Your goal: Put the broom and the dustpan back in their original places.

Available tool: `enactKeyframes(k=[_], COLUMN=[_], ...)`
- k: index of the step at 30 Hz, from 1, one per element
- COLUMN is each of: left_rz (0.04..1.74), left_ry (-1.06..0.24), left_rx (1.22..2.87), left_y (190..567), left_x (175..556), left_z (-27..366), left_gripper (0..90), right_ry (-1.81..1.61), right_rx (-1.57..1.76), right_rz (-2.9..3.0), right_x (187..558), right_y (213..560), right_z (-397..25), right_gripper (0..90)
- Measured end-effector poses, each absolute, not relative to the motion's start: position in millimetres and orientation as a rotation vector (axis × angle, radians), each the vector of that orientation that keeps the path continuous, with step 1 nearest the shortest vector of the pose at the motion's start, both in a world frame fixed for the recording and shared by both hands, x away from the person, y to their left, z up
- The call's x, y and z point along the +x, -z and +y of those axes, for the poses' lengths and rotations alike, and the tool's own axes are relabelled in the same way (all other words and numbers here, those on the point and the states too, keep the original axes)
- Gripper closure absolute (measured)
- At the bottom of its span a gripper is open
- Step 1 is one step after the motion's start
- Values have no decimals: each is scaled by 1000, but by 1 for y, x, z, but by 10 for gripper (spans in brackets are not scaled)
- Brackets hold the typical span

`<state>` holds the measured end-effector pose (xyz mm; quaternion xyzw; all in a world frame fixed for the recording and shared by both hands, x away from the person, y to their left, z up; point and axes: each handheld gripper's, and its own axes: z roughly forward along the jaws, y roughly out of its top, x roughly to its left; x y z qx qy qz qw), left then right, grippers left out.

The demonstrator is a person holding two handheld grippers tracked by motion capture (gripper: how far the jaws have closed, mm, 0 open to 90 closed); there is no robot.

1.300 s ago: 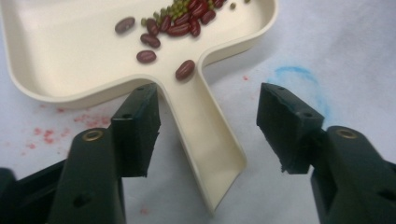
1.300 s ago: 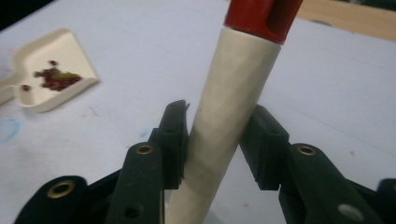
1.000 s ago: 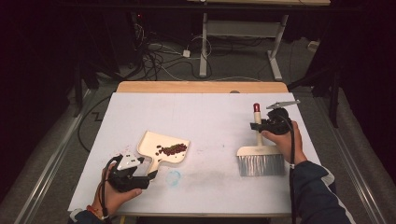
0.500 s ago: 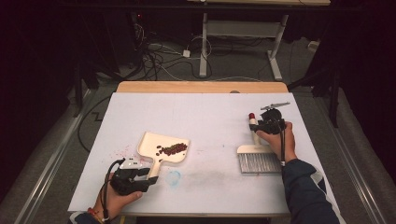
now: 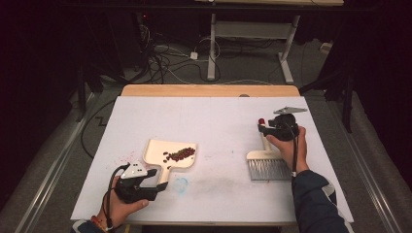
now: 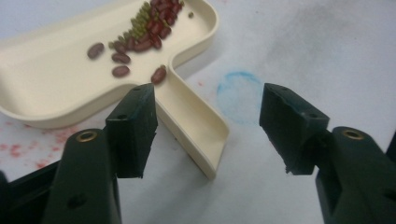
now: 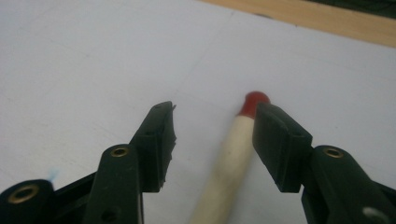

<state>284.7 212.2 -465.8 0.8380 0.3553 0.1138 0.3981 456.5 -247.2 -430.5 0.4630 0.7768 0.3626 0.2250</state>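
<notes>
The left gripper [image 6: 208,126] has spread jaws around the dustpan [image 6: 70,79] handle; the right gripper [image 7: 215,140], also spread, straddles the brush [image 7: 229,154] handle.

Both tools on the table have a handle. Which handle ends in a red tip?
The brush handle, between the right gripper jaws; the dustpan handle is plain cream throughout.

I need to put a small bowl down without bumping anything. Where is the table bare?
The far half of the table beyond the dustpan and the brush is bare, as is the middle strip between them. It is crowded near the left gripper at the dustpan handle and the right gripper over the brush handle.
</notes>
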Motion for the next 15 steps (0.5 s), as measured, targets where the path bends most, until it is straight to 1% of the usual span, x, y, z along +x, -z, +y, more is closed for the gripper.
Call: enactKeyframes(k=[1, 5, 6, 8, 15], left_rz=[895, 886, 886, 887, 880], left_ry=[-297, -356, -371, -380, -453], left_rx=[2122, 2122, 2123, 2120, 2129], left_y=[466, 465, 465, 465, 467], left_x=[285, 282, 282, 281, 279], left_z=[212, 210, 210, 210, 209], left_gripper=[286, 230, 230, 218, 206], right_ry=[-1005, -1027, -1043, -1059, -1132], right_rx=[1261, 1204, 1180, 1143, 1084], right_rz=[2135, 2112, 2107, 2100, 2079], right_x=[454, 444, 441, 436, 423], right_y=[429, 423, 421, 418, 405], right_z=[-244, -236, -234, -229, -222], right_gripper=[470, 427, 421, 380, 324])
